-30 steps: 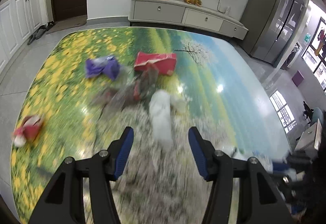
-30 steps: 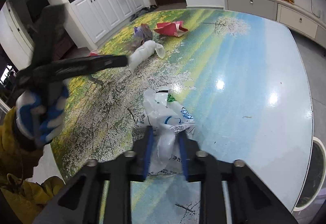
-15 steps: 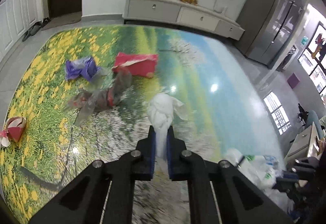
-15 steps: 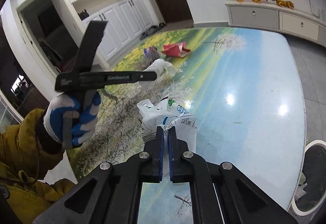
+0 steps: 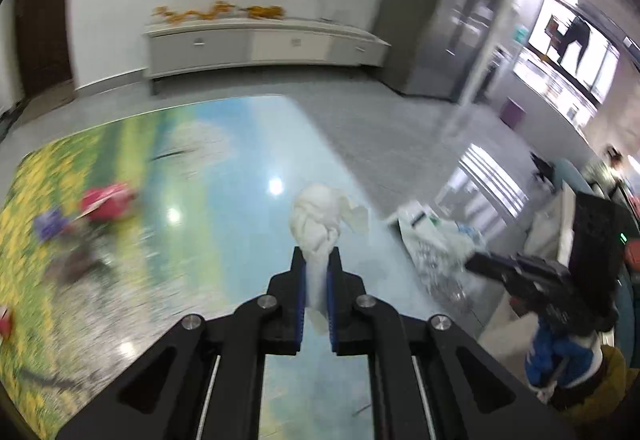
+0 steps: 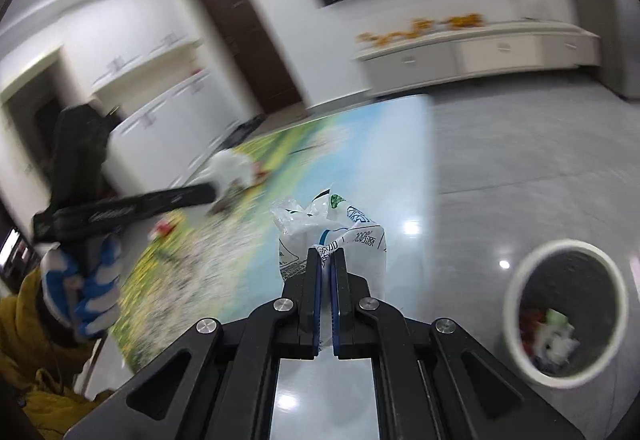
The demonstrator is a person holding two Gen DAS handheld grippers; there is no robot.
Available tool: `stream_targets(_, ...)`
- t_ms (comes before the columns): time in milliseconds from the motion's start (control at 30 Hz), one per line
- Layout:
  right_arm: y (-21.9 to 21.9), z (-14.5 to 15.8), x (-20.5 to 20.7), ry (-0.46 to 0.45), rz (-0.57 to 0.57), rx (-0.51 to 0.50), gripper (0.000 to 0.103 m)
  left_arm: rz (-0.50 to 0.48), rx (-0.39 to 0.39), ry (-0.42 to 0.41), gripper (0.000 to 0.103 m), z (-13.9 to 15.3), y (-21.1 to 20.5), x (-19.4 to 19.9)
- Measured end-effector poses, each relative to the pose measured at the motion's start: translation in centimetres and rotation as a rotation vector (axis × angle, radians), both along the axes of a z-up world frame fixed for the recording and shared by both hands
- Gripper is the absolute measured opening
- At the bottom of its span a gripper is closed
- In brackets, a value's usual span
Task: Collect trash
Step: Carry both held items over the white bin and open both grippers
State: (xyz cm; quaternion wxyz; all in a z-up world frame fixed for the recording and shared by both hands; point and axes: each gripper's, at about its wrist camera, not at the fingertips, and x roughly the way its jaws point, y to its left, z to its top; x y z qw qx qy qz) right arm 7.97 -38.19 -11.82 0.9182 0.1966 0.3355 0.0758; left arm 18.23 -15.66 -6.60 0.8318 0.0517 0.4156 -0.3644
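My left gripper [image 5: 316, 260] is shut on a crumpled white tissue wad [image 5: 318, 215], lifted above the landscape-printed table [image 5: 224, 232]. My right gripper [image 6: 327, 258] is shut on a clear plastic bag with green and blue print [image 6: 340, 236], held up near the table's right edge. A white-rimmed trash bin [image 6: 564, 310] with dark liner and some rubbish inside stands on the floor, low and to the right of the bag. In the left wrist view the plastic bag [image 5: 432, 240] and the right gripper [image 5: 532, 276] show at right. The tissue [image 6: 232, 169] and left gripper [image 6: 132, 205] appear at left in the right wrist view.
A red wrapper [image 5: 106, 199], a purple wrapper [image 5: 50, 226] and a dark crumpled piece [image 5: 80, 260] lie blurred on the table's left part. A white sideboard [image 5: 256, 43] stands at the far wall. A gloved hand [image 6: 80, 292] and a mustard-yellow sleeve [image 6: 24, 324] are at left.
The left jaws closed on the white tissue and lifted it off the table. Both grippers swung to the right with their loads; the trash bin has come into the right wrist view.
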Motion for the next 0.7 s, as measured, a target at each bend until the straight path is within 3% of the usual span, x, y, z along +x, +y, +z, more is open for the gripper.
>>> stream_targets(167,-8.1,-2.4,-1.7,0.104,-0.249,-0.001,0.004,-0.168,0.036,0.027,0.008,-1.0,-8.9,-1.1)
stream_targets(267,-11.5,-4.2,-1.9,0.162,-0.339,0.006,0.004,-0.248,0.075,0.052,0.008,-2.3,-14.5,-1.5)
stream_targets(433,-15.5,-7.0,-1.0,0.22,-0.431,0.028,0.007,-0.327,0.109,0.098,0.01,-4.6,-22.5,-1.1)
stream_targets(567,-18.0,-8.8,-0.2,0.252,-0.489,0.031,0.015,-0.362,0.08,0.159,0.014,-5.9,-26.9,-0.5)
stream_targets(633,-18.8,-9.1,-0.7,0.259,-0.519,0.023,0.033,-0.366,0.059,0.184,0.033,-6.3,-28.1,-0.2)
stream_targets(700,-19.2,-9.1,-1.1,0.263,-0.541,0.007,0.034,-0.364,0.038,0.191,0.046,-6.4,-28.4,0.0)
